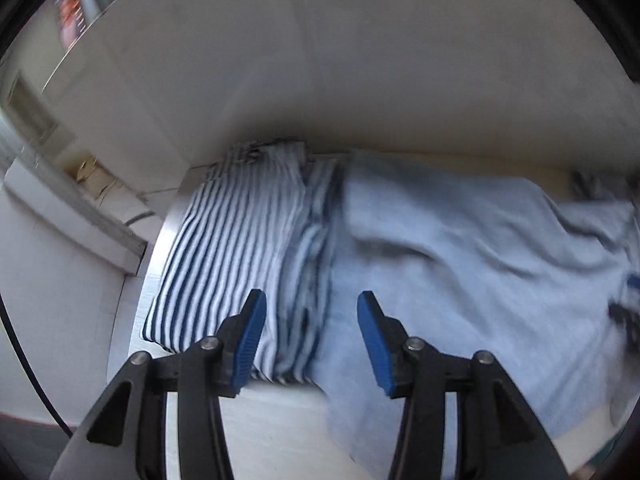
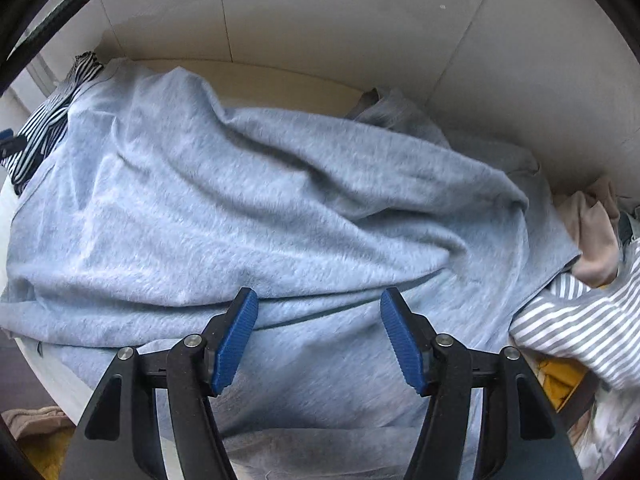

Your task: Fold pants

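Light grey-blue fleece pants (image 2: 248, 200) lie spread and rumpled across the white table; they also show in the left wrist view (image 1: 460, 248). My left gripper (image 1: 311, 300) is open and empty, hovering above the pants' left edge where it meets a folded striped garment. My right gripper (image 2: 319, 298) is open and empty, just above a horizontal fold of the pants near their front edge. The left gripper's tip (image 2: 7, 138) shows at the far left of the right wrist view.
A folded navy-and-white striped garment (image 1: 236, 248) lies at the table's left end. A pile of clothes lies to the right: a grey-striped piece (image 2: 576, 320), a beige one (image 2: 596, 240), a yellow one (image 2: 560, 376). A white wall (image 2: 320, 20) backs the table (image 1: 280, 416).
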`<state>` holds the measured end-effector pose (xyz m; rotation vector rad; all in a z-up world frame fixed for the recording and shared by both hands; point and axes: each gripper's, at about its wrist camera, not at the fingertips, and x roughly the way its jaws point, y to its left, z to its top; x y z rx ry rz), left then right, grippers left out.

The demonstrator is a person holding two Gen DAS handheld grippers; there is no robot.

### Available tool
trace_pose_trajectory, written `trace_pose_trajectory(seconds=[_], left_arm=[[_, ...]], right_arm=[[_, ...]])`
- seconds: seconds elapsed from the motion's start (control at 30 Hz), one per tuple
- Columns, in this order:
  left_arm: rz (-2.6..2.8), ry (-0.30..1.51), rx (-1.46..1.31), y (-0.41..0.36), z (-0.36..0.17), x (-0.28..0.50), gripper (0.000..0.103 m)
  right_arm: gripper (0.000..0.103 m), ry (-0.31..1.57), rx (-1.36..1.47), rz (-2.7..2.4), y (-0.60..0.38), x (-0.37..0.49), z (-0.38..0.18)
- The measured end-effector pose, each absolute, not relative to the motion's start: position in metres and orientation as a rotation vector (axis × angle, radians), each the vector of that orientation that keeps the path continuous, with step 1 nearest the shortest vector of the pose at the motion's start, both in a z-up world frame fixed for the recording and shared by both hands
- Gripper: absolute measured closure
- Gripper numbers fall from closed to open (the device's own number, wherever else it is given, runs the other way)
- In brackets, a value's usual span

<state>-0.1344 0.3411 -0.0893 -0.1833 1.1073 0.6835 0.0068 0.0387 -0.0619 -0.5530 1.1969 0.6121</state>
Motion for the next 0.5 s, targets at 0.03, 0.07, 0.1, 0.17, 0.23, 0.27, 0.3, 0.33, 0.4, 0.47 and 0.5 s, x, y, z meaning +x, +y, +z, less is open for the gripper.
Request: trace_pose_trajectory(seconds=[0.03, 0.07, 0.1, 0.17, 0.23, 0.27, 0.3, 0.33, 0.4, 0.47, 0.5], left_arm=[[0.683, 1.115, -0.203, 0.347, -0.095, -0.133, 0.053], [0.68, 1.125, -0.226, 0.354, -0.1, -0.133, 0.053], [0.681, 1.135, -0.247, 0.362, -0.106, -0.131, 0.053], [0.708, 1.168, -0.285, 0.376, -0.12, -0.129, 0.053], [0.751, 1.196, -0.343, 0.393, -0.133, -0.132, 0.053], [0.75, 1.176, -0.376, 0.399, -0.135, -0.135, 0.052], [0.764, 1.169, -0.37, 0.403, -0.134, -0.135, 0.052], [0.775, 1.178, -0.352, 0.404, -0.136, -0.135, 0.052], [0.802, 1.177, -0.329, 0.411, -0.138, -0.135, 0.051], [0.821, 1.17, -0.351, 0.423, -0.137, -0.137, 0.051], [0.834, 1.169, -0.358, 0.43, -0.137, -0.137, 0.051]], right_arm=[[0.038, 1.202, -0.55, 0.605, 0.041, -0.003, -0.063], [0.038, 1.21, -0.542, 0.596, 0.044, -0.003, -0.066], [0.038, 1.22, -0.531, 0.585, 0.043, -0.003, -0.067], [0.038, 1.229, -0.522, 0.57, 0.048, 0.002, -0.073], [0.038, 1.233, -0.521, 0.557, 0.049, 0.002, -0.073], [0.038, 1.233, -0.524, 0.55, 0.05, 0.001, -0.073], [0.038, 1.232, -0.526, 0.544, 0.051, 0.0, -0.072], [0.038, 1.233, -0.526, 0.541, 0.062, -0.001, -0.072], [0.038, 1.231, -0.525, 0.532, 0.077, 0.002, -0.064], [0.038, 1.229, -0.523, 0.527, 0.093, 0.001, -0.059], [0.038, 1.229, -0.523, 0.523, 0.096, -0.001, -0.058]])
